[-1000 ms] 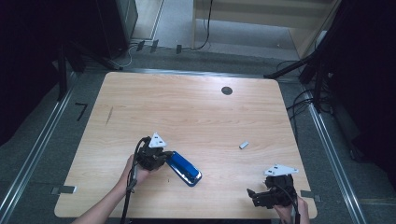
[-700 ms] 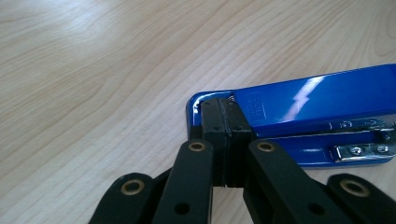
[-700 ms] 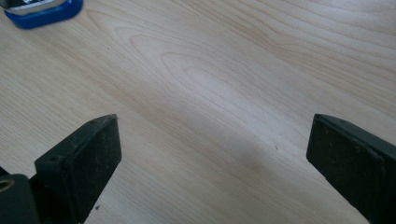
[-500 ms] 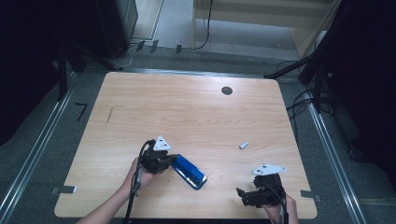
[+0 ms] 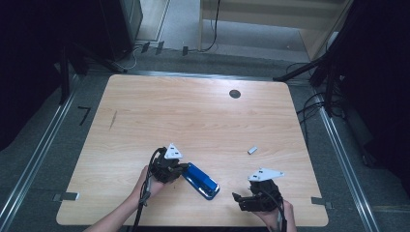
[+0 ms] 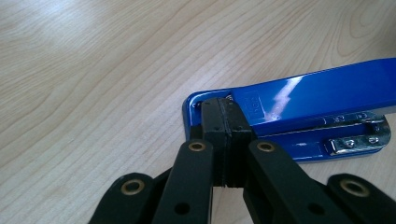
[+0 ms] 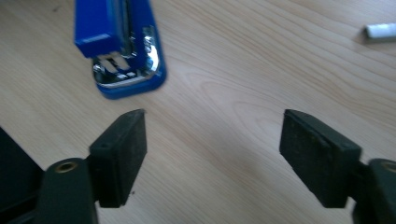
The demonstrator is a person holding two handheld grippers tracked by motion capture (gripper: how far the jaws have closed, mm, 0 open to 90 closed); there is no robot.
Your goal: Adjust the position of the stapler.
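Note:
A blue stapler lies flat on the wooden table near its front edge, with its metal front end pointing right. My left gripper is shut, pads pressed together with nothing between them. Its tips rest against the stapler's rear end. My right gripper sits low at the front right, pointing left toward the stapler. Its jaws have just been closing but still stand apart, and bare table lies between them. The stapler's chrome front lies ahead of the left jaw.
A small white cylinder-like piece lies on the table right of the stapler; it is also at the upper right edge of the right gripper view. A dark round hole sits at the table's far side. Cables and dark stands surround the table.
My right gripper has moved left along the front edge toward the stapler. The left gripper and the stapler have shifted only slightly to the right.

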